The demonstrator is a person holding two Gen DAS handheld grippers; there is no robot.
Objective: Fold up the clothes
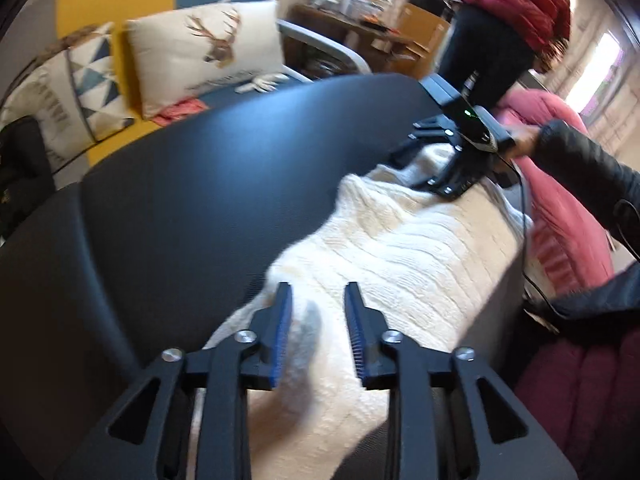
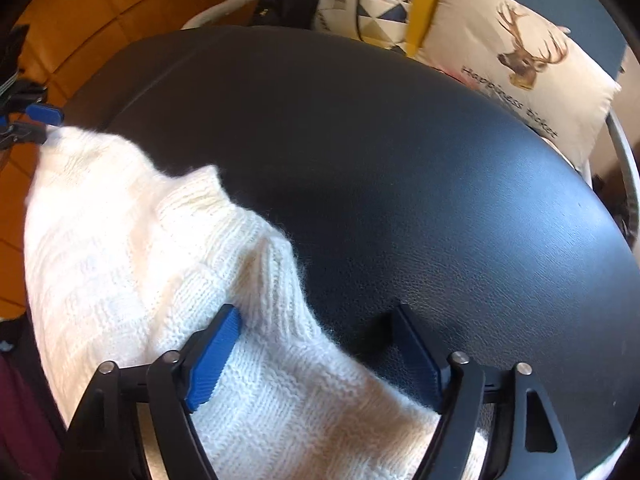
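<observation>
The white knitted sweater (image 2: 132, 248) is laid flat on the black table (image 2: 400, 168), its edge passing unpinched between the spread right claw (image 2: 320, 324); the left claw (image 1: 316, 292), part-spread, is held over its other end, ready for regripping

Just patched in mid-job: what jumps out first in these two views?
A cream knitted sweater lies spread along the near side of the round black table. Both tongs stand open over it: the left tongs above one end, the right tongs over the ribbed edge at the other. Behind the table, a deer-print cushion sits on a sofa.
</observation>
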